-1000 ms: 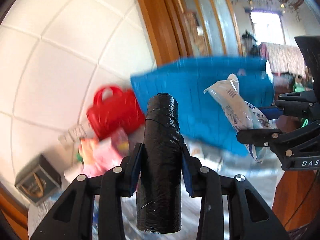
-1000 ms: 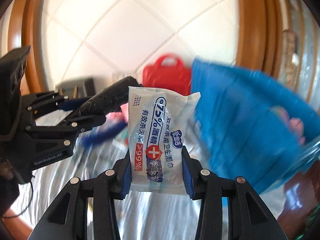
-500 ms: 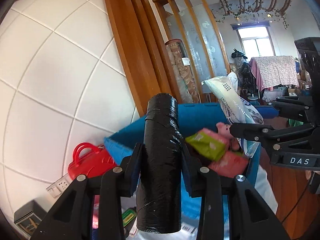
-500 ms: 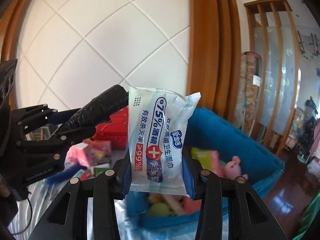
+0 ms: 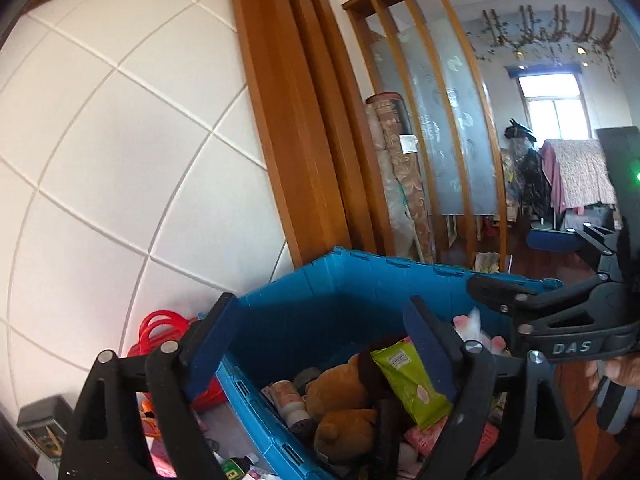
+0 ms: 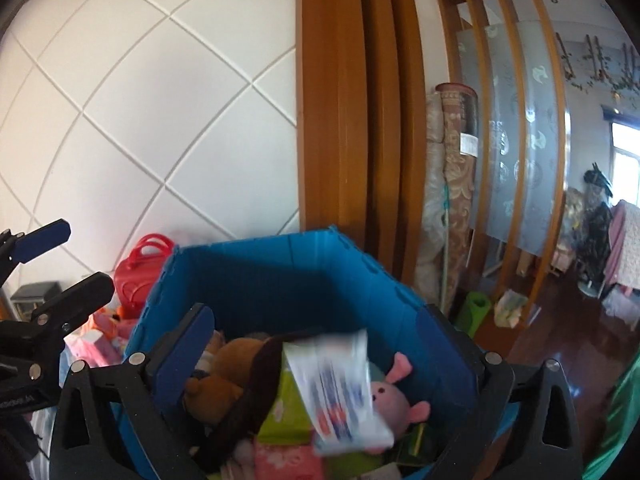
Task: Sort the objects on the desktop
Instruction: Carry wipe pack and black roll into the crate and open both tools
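A blue crate (image 5: 320,304) (image 6: 280,276) stands below both grippers, filled with toys and packets. My left gripper (image 5: 316,352) is open and empty over the crate. My right gripper (image 6: 316,356) is open; it also shows at the right of the left wrist view (image 5: 520,304). The white wipes packet (image 6: 340,392) is blurred in the air above the crate's contents, free of the pads. The black roll (image 6: 248,392) lies slanted in the crate beside a brown plush bear (image 6: 224,376) (image 5: 340,404). A green packet (image 5: 408,384) and a pink plush toy (image 6: 396,396) lie there too.
A red toy bag (image 5: 160,332) (image 6: 140,268) stands left of the crate by the white tiled wall. Pink packets (image 6: 96,340) lie on the table to the left. A small dark box (image 5: 40,428) is at the far left. A wooden door frame (image 6: 340,120) rises behind.
Both grippers have opened over the crate. The black roll has dropped from the left gripper into the crate, and the wipes packet has left the right gripper and is falling.
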`<state>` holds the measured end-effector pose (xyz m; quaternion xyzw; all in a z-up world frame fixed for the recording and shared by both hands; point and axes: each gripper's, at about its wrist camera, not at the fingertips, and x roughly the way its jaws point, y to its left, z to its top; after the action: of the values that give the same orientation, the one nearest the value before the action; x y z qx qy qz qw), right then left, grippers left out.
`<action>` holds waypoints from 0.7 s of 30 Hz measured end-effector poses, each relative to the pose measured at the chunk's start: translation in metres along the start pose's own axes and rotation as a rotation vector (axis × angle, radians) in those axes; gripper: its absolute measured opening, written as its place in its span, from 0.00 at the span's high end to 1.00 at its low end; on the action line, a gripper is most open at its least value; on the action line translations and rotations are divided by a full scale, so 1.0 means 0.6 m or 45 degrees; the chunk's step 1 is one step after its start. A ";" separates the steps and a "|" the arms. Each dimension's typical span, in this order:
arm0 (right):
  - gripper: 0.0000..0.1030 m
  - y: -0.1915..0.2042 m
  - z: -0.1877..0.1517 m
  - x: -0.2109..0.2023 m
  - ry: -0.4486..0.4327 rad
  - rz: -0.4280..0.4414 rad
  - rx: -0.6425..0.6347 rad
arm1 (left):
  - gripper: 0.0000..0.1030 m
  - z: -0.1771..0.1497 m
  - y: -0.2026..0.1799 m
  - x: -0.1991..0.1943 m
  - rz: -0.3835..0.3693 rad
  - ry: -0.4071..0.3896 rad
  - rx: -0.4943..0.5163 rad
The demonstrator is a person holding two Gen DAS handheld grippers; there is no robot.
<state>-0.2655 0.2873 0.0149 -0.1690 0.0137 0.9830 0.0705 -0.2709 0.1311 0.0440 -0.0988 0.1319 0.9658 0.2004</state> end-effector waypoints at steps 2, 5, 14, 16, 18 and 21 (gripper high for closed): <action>0.00 -0.003 -0.006 -0.011 -0.017 0.019 0.003 | 0.16 -0.004 0.000 0.009 0.034 0.018 -0.006; 0.00 -0.003 -0.022 -0.022 -0.024 0.051 0.011 | 0.16 -0.022 0.004 0.006 0.087 0.045 -0.008; 0.00 0.016 -0.060 -0.028 0.004 0.116 0.017 | 0.16 -0.070 0.025 -0.039 0.250 0.072 -0.040; 0.00 0.027 -0.067 -0.032 0.008 0.121 0.011 | 0.16 -0.082 0.038 -0.049 0.278 0.075 -0.054; 0.00 0.041 -0.070 -0.037 0.011 0.128 0.009 | 0.16 -0.094 0.053 -0.057 0.302 0.078 -0.058; 0.00 0.072 -0.074 -0.047 0.016 0.136 -0.008 | 0.16 -0.110 0.079 -0.074 0.342 0.085 -0.064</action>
<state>-0.2309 0.2386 -0.0173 -0.1744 0.0200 0.9843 0.0171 -0.2414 0.0539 0.0028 -0.1173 0.1263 0.9831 0.0621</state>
